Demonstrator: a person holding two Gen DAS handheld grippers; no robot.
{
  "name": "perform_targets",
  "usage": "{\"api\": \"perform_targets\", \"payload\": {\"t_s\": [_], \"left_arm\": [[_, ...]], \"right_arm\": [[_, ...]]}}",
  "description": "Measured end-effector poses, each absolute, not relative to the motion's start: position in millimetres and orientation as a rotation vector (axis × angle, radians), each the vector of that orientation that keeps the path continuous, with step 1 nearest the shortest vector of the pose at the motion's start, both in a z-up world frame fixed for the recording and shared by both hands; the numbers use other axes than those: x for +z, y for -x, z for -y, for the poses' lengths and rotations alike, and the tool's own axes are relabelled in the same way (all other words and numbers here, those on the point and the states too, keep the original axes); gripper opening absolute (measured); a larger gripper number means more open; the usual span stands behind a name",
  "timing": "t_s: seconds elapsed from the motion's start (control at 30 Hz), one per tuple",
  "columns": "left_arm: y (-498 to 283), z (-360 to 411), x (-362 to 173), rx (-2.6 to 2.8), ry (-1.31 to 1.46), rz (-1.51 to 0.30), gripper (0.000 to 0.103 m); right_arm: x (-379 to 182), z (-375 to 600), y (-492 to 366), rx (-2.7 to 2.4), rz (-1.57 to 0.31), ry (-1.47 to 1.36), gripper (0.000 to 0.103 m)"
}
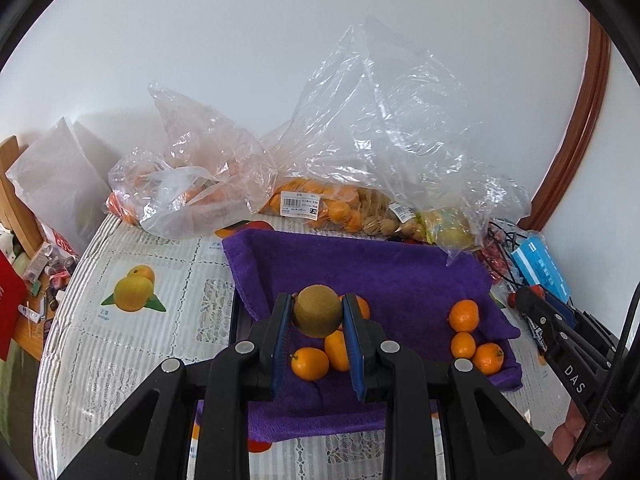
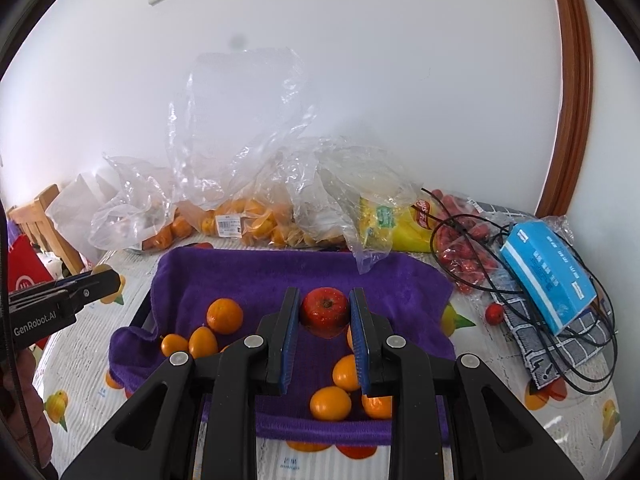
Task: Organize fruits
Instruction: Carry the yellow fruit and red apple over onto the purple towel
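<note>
My left gripper [image 1: 317, 312] is shut on a brown kiwi [image 1: 317, 310] and holds it above the purple towel [image 1: 380, 268]. Several oranges lie on the towel below it [image 1: 310, 363] and at its right [image 1: 464, 315]. My right gripper [image 2: 325, 314] is shut on a red apple [image 2: 325, 312] above the same purple towel [image 2: 248, 276]. Oranges lie on the towel at the left [image 2: 225, 315] and under the right gripper [image 2: 330, 403]. The left gripper's body shows at the left edge of the right wrist view [image 2: 60, 300].
Clear plastic bags of oranges [image 1: 192, 188] and other fruit [image 1: 360, 204] stand against the wall behind the towel. A blue box [image 2: 546, 276], black cable [image 2: 560, 320], red fruit bag [image 2: 460, 248] and a small red fruit [image 2: 495, 314] lie at the right. A fruit-print tablecloth [image 1: 132, 292] covers the table.
</note>
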State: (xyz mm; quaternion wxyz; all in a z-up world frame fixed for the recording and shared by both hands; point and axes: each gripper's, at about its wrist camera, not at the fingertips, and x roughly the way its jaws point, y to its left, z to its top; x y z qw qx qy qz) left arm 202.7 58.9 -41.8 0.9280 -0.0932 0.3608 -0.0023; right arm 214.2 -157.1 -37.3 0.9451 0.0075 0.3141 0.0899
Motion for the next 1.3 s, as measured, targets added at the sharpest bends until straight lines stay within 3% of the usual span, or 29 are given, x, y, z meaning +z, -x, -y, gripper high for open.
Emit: {"api": "perform_targets", "payload": {"t_s": [0.53,1.3], "left_arm": [[-229,-78,-68,0.021,0.244,-0.774,0.024],[-261,-35,-117,-0.151,0.276,-0.891,0.024]], "right_arm": [[-76,149,-254,0.219,-0.715,-0.046,0.025],[-129,142,-265,0.293,-0.835,-0.021,0.025]]}}
